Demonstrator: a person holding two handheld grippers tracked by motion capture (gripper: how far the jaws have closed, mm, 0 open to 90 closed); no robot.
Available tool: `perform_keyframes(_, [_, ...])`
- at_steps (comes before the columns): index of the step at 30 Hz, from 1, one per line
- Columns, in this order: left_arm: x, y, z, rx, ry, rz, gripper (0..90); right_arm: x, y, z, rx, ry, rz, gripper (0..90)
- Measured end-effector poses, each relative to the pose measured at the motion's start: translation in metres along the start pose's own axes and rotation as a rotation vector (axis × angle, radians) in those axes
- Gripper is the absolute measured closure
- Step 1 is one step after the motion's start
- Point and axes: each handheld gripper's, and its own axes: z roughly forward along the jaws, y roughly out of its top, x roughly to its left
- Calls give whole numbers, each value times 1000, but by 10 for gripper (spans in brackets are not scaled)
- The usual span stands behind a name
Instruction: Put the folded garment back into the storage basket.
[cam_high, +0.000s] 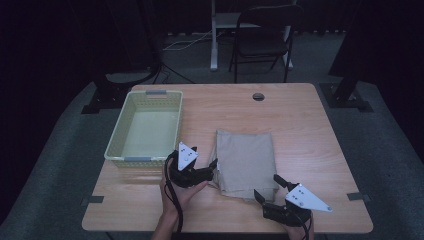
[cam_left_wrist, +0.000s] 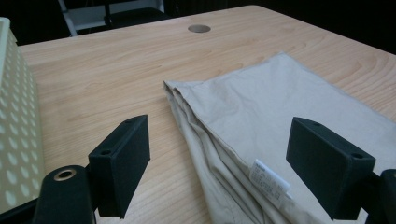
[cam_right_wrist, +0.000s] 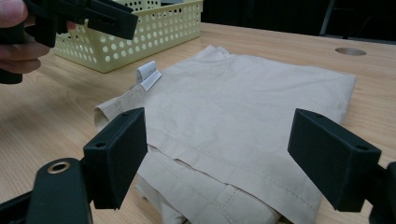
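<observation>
Lying flat near the middle of the pale wooden counter (cam_high: 310, 135) is a folded beige cotton garment (cam_high: 246, 162), its stacked layers showing along the left edge in the left gripper view. A small white care label (cam_left_wrist: 270, 182) sticks out from that edge; its print is too small to read. What kind of garment it is cannot be told from the folds, and the room behind the counter is dark, with only a black folding chair (cam_high: 262, 37) made out.

A pale yellow perforated plastic basket (cam_high: 146, 129) stands on the counter's left side, just beside the garment; its far wall is cut off in the left gripper view.

The left tongs (cam_high: 216, 165) are spread wide, jaws either side of the garment's left edge, and whether they touch the cloth cannot be told. The right tongs (cam_high: 270, 187) are also spread wide, at the garment's near right corner, holding nothing. In the right gripper view the left tongs (cam_right_wrist: 112, 21) and the fingers of the left hand (cam_right_wrist: 14, 35) appear at upper left, partly cropped
</observation>
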Motion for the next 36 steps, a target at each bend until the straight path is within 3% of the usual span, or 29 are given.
perform_keyframes(36, [2, 25, 24, 4, -15, -1, 228, 1, -1, -1, -14, -19, -3, 185])
